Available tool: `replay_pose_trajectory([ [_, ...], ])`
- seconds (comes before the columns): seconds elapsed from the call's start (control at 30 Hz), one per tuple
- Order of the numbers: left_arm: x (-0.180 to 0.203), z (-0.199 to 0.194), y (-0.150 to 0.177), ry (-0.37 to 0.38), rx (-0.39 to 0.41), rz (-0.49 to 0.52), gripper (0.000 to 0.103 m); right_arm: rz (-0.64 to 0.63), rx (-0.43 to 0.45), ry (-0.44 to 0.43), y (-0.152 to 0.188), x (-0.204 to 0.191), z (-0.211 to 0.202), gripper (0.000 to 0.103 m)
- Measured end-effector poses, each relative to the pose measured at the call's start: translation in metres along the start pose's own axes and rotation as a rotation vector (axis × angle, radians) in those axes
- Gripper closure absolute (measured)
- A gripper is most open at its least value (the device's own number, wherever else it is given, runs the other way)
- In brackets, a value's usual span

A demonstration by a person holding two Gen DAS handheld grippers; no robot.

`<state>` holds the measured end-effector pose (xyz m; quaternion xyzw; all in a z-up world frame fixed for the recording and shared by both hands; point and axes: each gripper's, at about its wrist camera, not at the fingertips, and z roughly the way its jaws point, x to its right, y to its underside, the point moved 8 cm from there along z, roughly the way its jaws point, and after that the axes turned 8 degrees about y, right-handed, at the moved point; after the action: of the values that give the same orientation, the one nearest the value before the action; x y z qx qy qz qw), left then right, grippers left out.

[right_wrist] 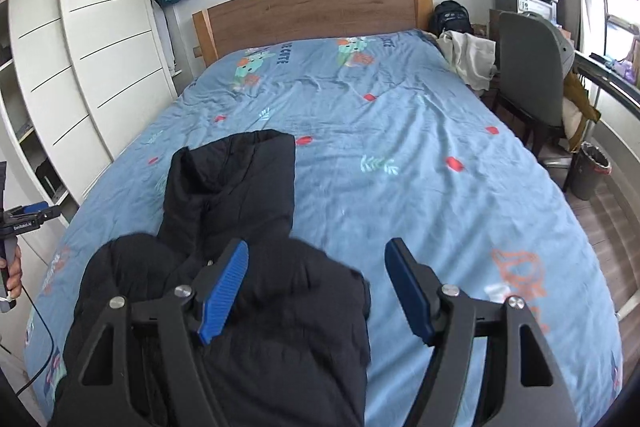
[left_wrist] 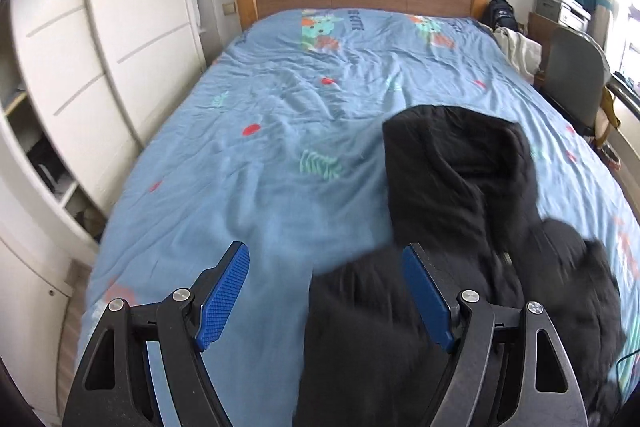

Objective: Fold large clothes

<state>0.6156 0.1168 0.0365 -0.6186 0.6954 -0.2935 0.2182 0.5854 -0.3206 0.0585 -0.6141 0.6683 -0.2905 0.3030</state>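
Garments: we count one black jacket (right_wrist: 228,267), lying on the blue bedspread (right_wrist: 420,167) near the bed's foot.
Left gripper (left_wrist: 326,293): jaws spread, nothing pinched.
Right gripper (right_wrist: 316,291): jaws spread, empty.
Chairs: one grey chair (right_wrist: 528,67) bedside.

You are holding both the left gripper (left_wrist: 326,293) and right gripper (right_wrist: 316,291) angled downward, jaws spread, gripping nothing.

The black jacket (right_wrist: 224,267) runs off the near edge, its lower part hidden behind the fingers (right_wrist: 224,287); its near folds are blurred.
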Motion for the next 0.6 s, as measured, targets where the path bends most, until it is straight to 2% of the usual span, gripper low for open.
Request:
replay_pose_trajectory([
  [0.23,-0.008,0.096,-0.060,0.142,-0.069,-0.119,0.025,0.013,-0.056,-0.032,-0.048,-0.024,0.097,0.033],
  [0.53,0.039,0.189,-0.098,0.363,-0.178,-0.166,0.025,0.069,-0.153,-0.138,-0.079,-0.063,0.214,0.033],
  [0.6,0.046,0.207,-0.105,0.382,-0.185,-0.188,0.025,0.081,-0.170,-0.170,-0.085,-0.072,0.238,0.033],
])
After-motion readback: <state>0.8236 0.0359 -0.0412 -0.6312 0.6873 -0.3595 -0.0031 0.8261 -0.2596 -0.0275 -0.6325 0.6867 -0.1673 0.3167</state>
